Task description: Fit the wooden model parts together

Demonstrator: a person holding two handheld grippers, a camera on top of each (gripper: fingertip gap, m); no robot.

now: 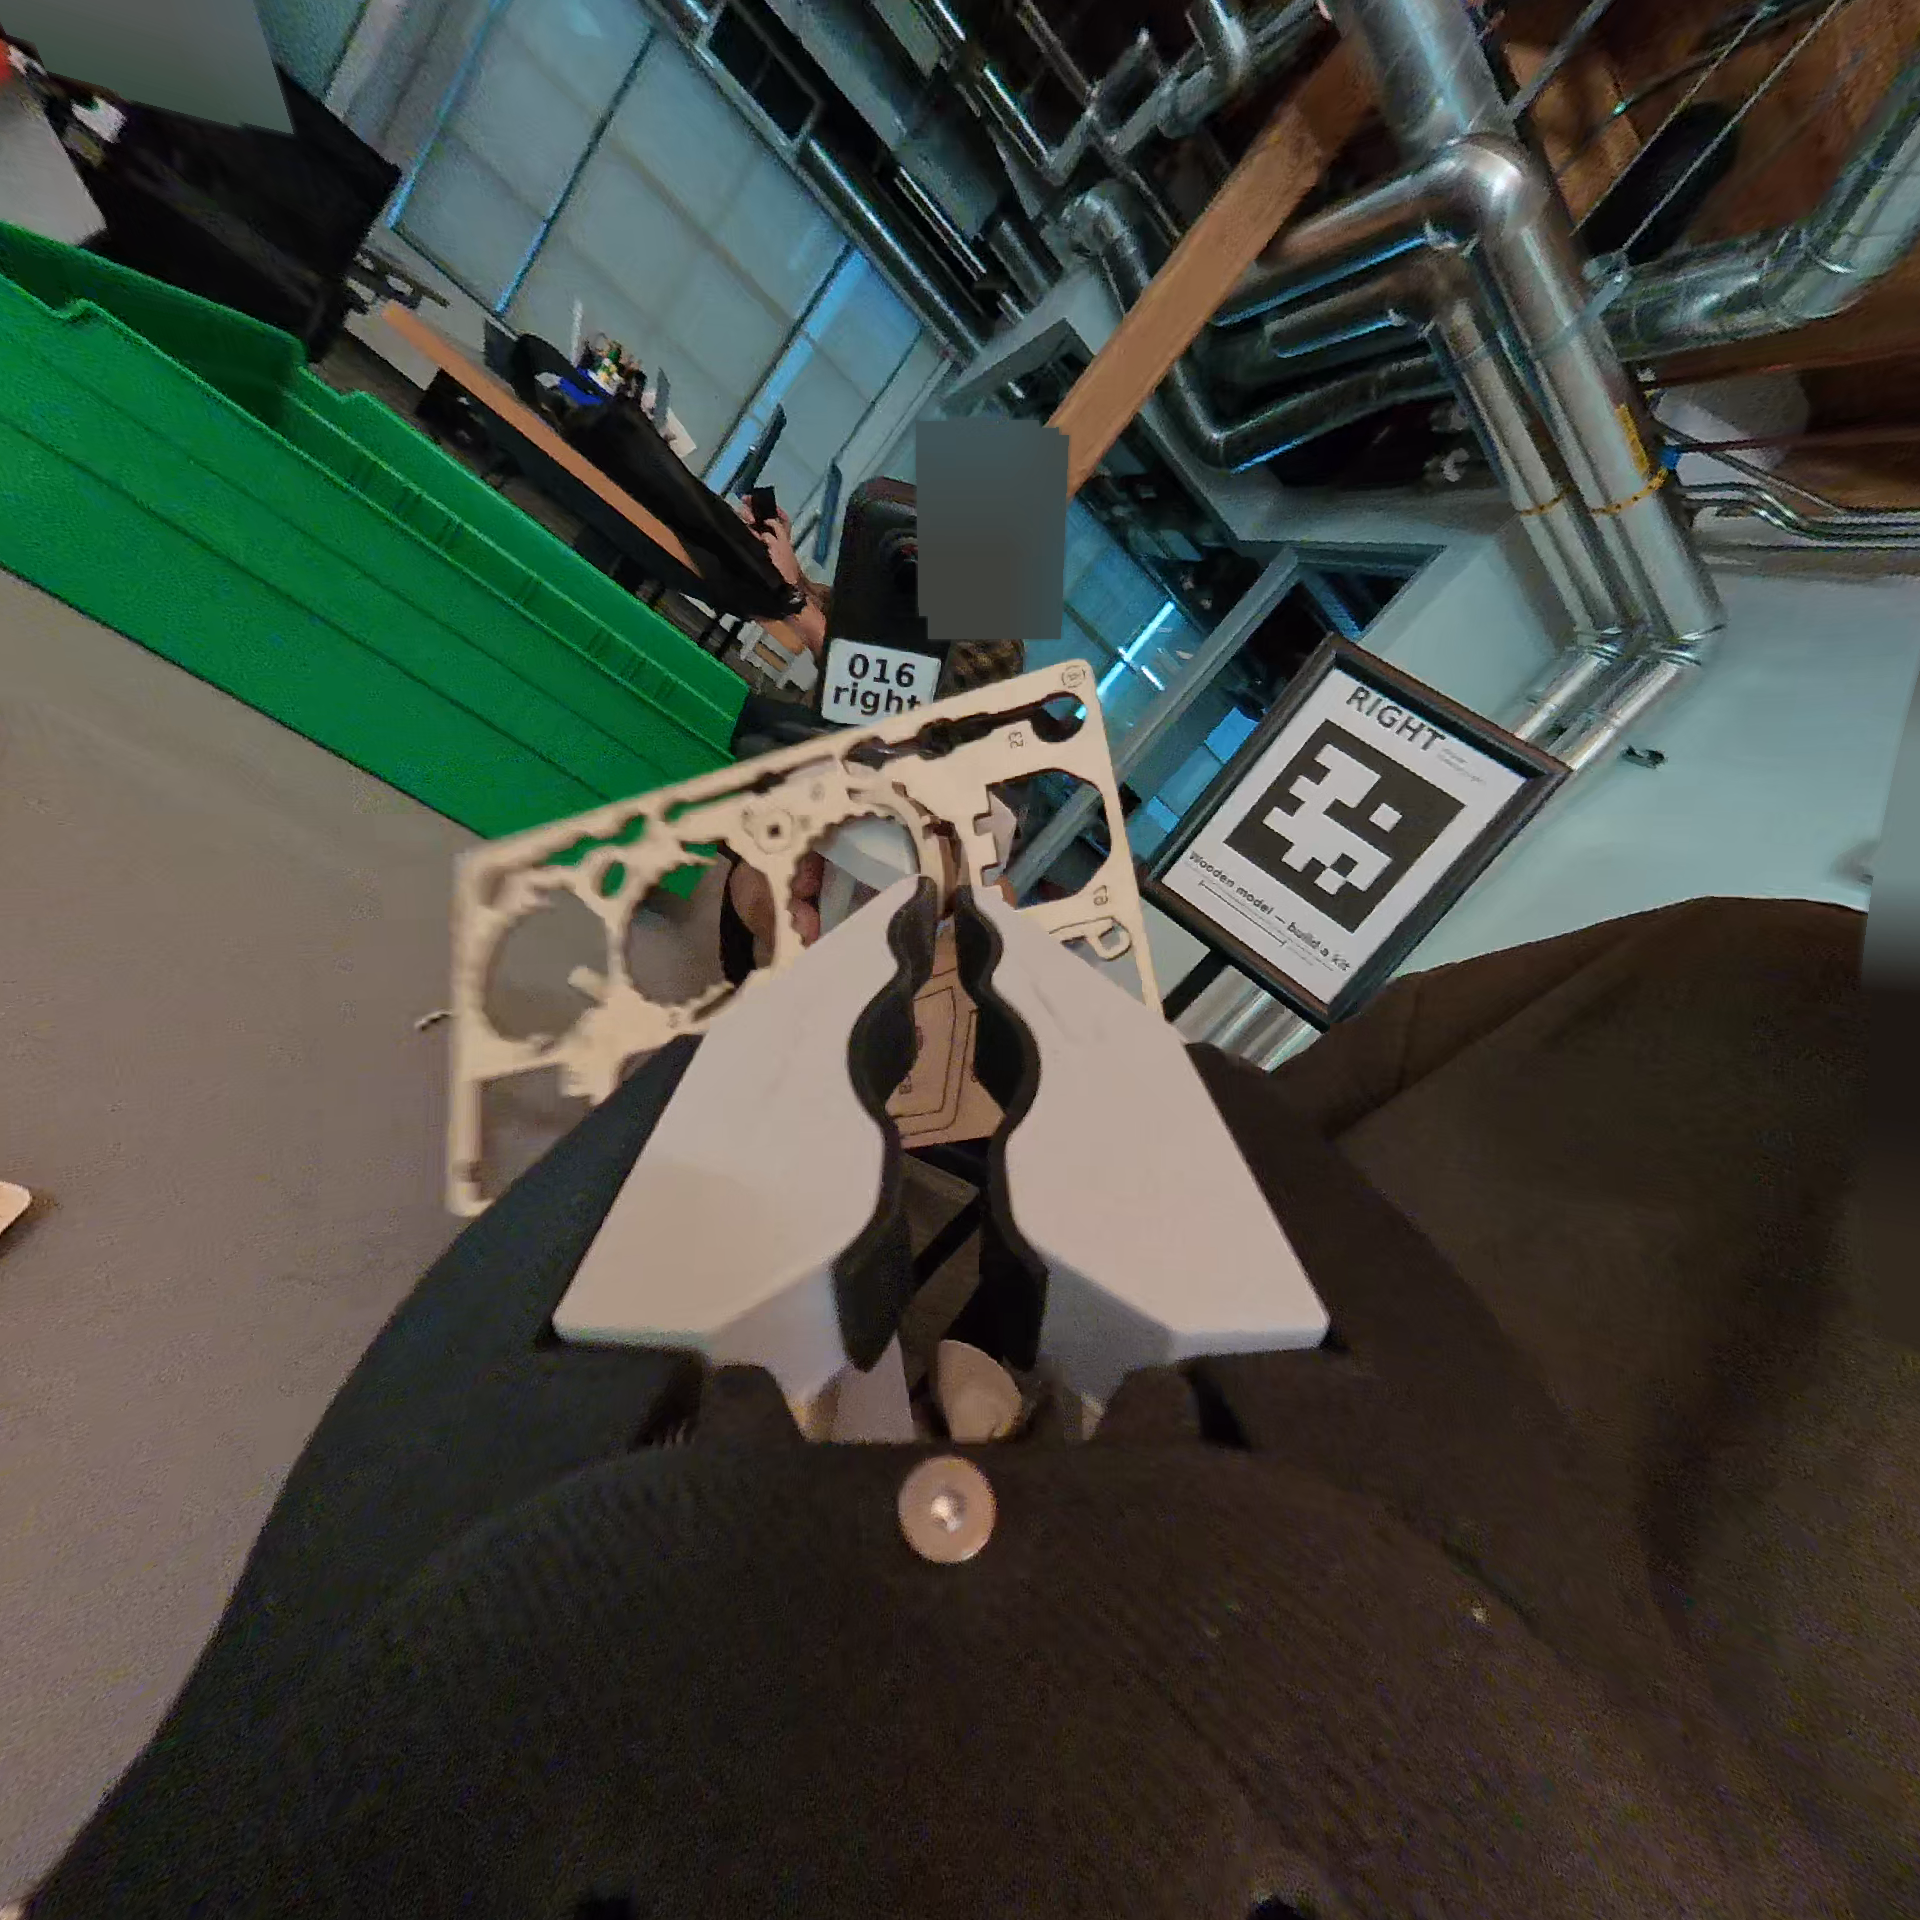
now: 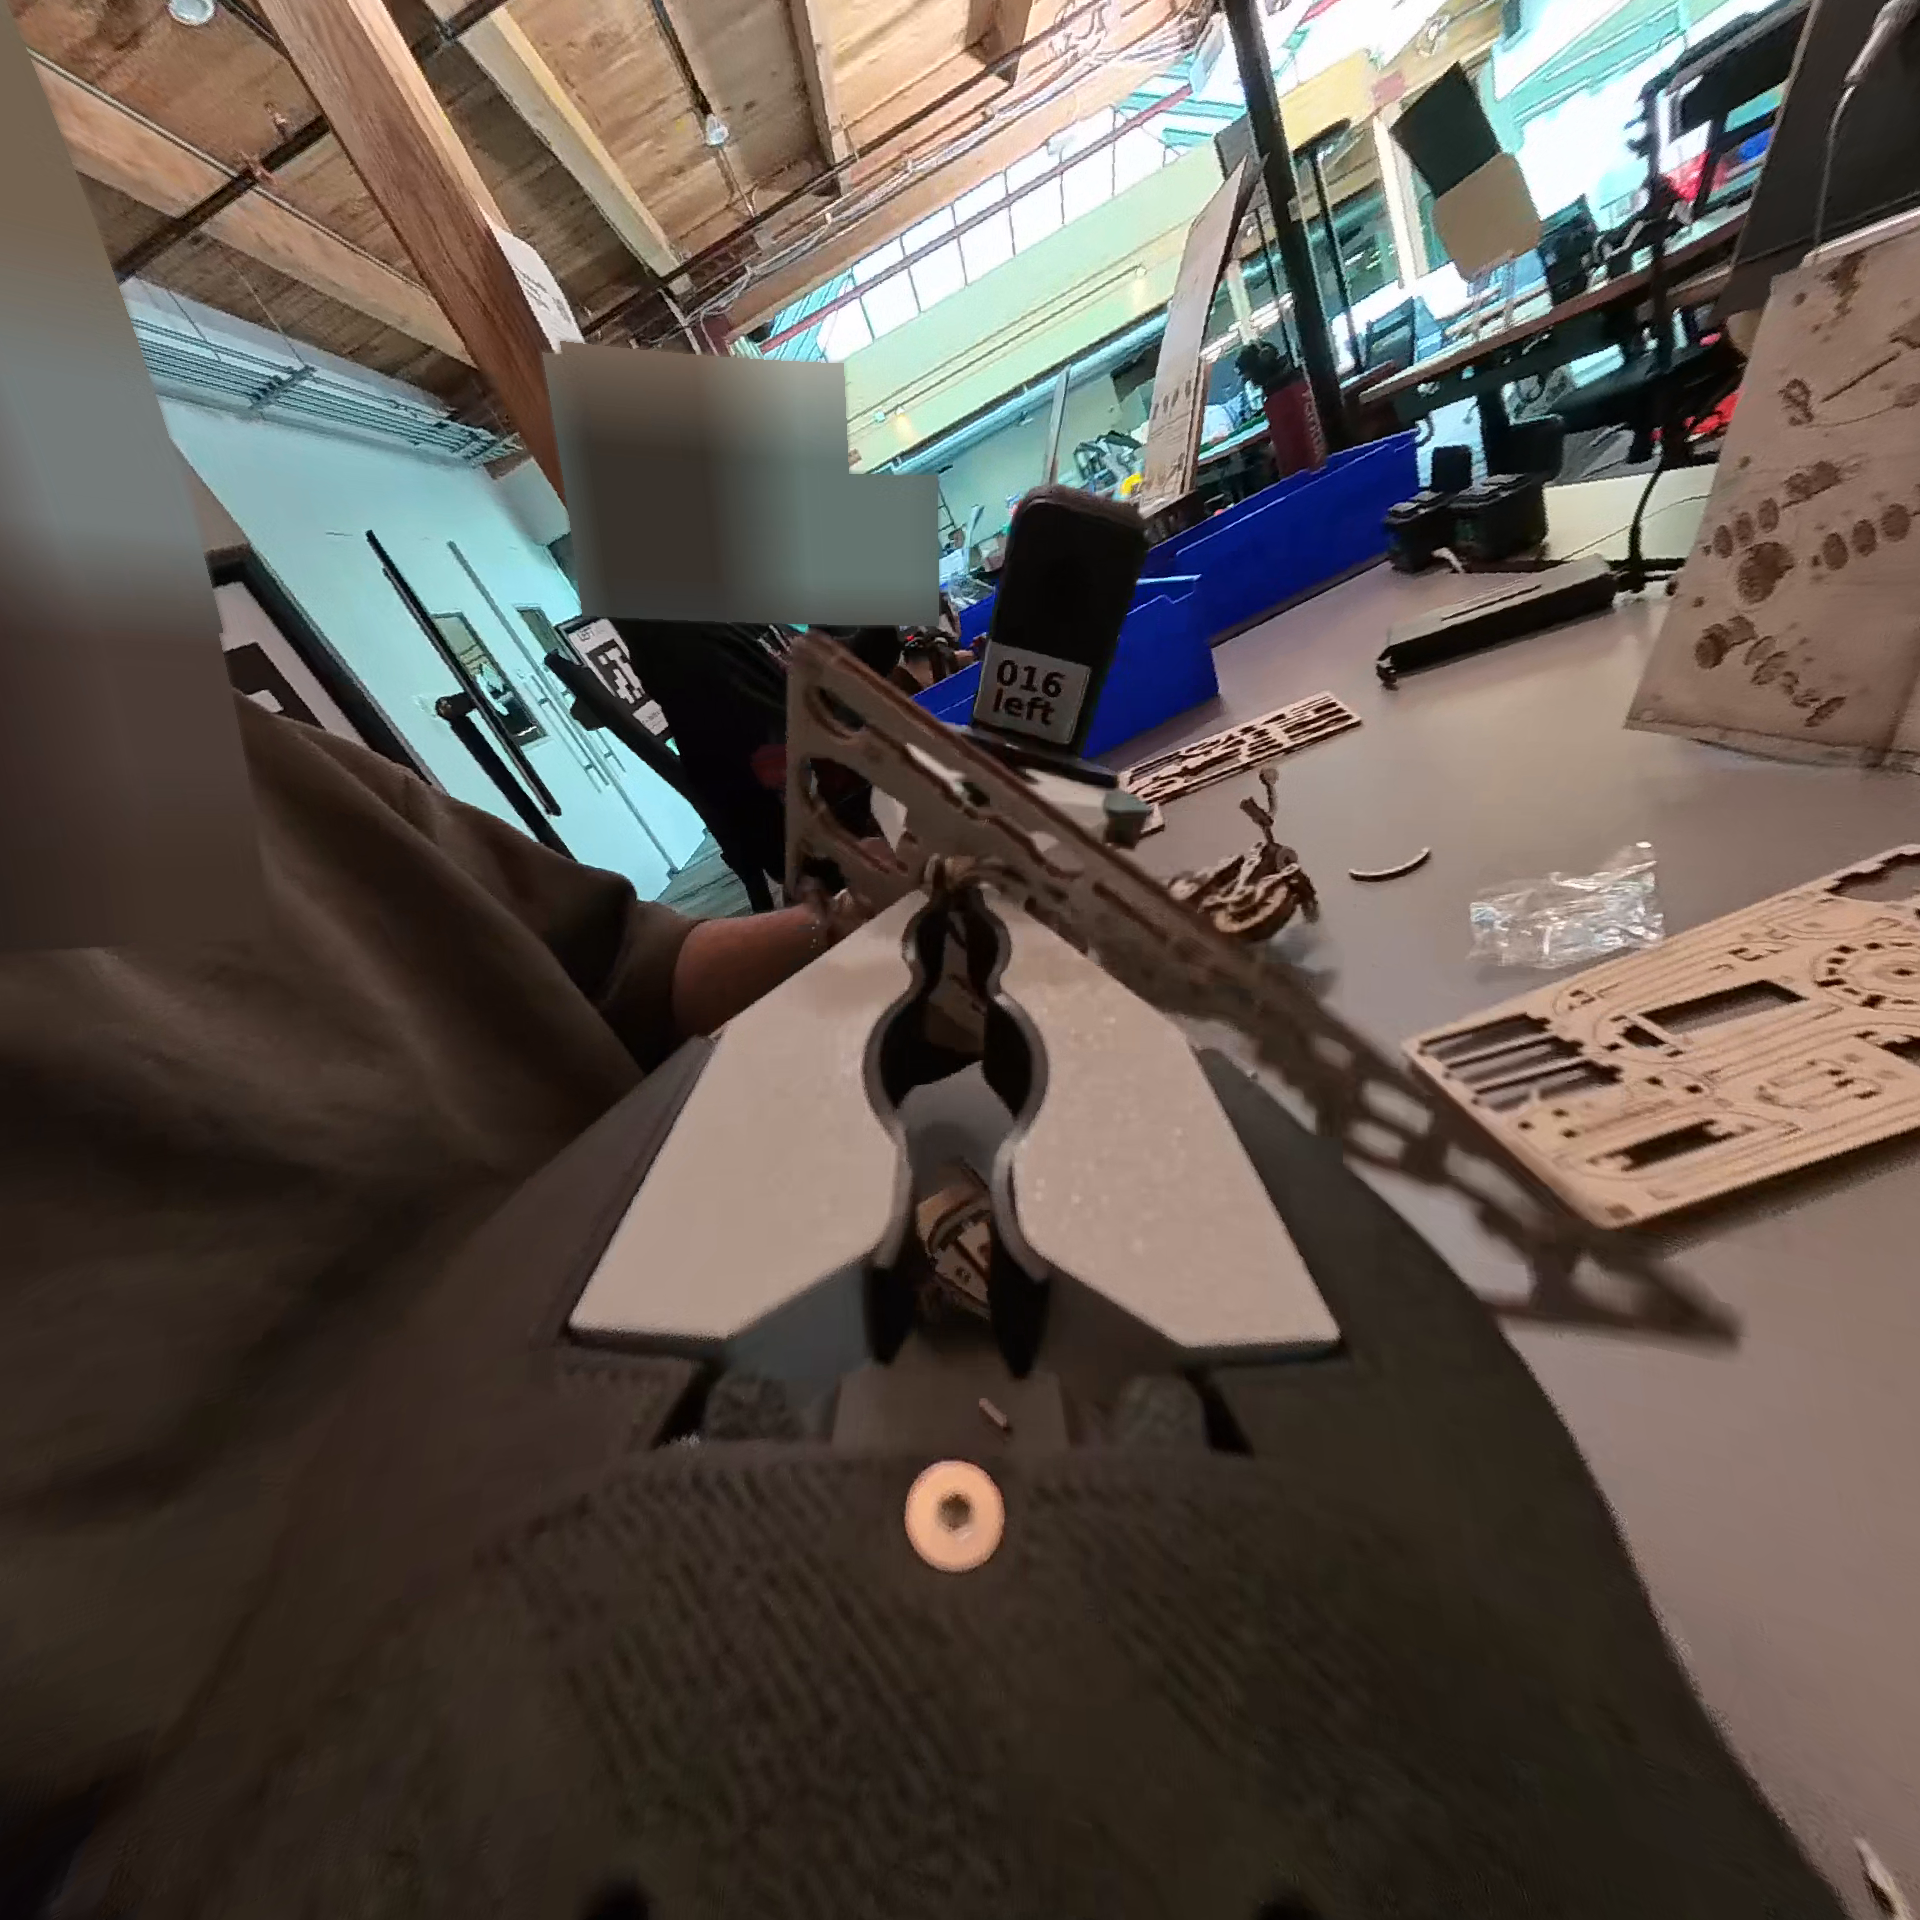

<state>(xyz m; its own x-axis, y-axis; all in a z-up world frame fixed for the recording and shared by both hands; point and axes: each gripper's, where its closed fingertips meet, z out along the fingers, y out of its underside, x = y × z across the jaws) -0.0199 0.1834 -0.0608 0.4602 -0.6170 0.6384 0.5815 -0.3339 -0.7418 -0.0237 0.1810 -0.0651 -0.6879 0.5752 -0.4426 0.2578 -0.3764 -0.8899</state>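
Note:
My left gripper (image 1: 940, 899) is shut on a pale laser-cut wooden sheet (image 1: 582, 935) with many cut-out holes and holds it up off the grey table (image 1: 208, 987). In the right wrist view the same sheet (image 2: 1122, 904) slants down to the right, seen nearly edge-on. My right gripper (image 2: 951, 899) is shut on this sheet, its tips pinched on a small piece at the near edge. The left gripper's black body (image 2: 1060, 592) shows behind the sheet. The right gripper's black body (image 1: 878, 561) shows behind it in the left wrist view.
A partly built wooden model (image 2: 1247, 894), a flat part sheet (image 2: 1683, 1049), another sheet (image 2: 1247, 743), a clear plastic bag (image 2: 1569, 914) and a curved wood piece (image 2: 1387, 862) lie on the table. Blue bins (image 2: 1195, 623), a green bin (image 1: 312, 582) and a framed sign (image 1: 1351, 821) stand around. My left and right fingertips are right by each other.

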